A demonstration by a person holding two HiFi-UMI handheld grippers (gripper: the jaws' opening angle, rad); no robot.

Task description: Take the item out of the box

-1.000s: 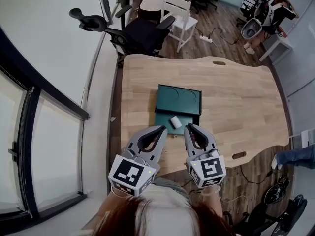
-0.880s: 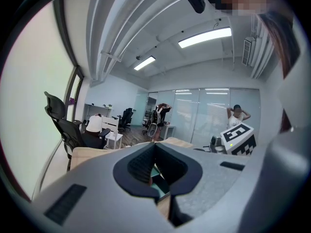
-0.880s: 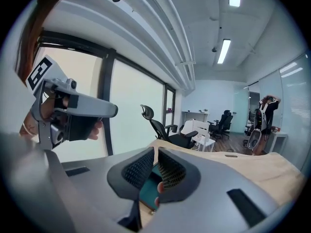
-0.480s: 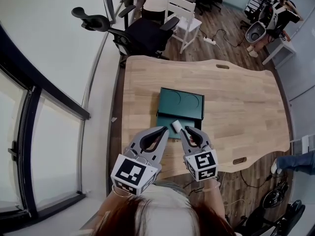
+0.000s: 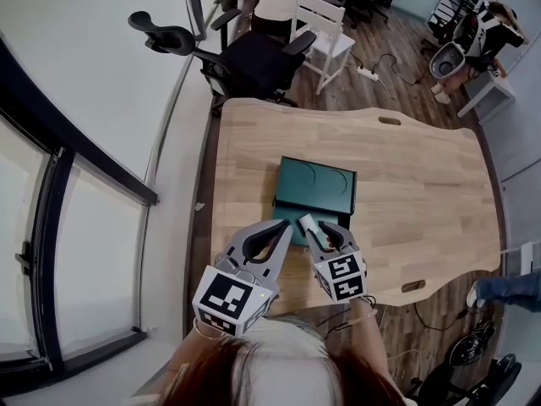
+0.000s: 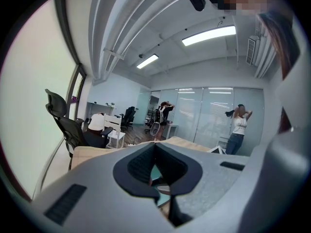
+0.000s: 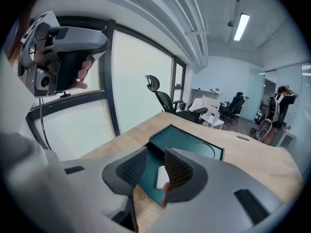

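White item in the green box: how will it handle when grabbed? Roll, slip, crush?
The white item looks small and blocky, so it is probably light and unlikely to roll. It lies loose in the smooth green box, so a nudge may slide it. The right gripper has its jaws opening, with the item between them unpressed. Stiffness is unclear.

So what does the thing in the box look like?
Find the big wooden table, then the dark green open box in its middle. Inside, near the person's edge, lies a small white block, the only pale thing in it.
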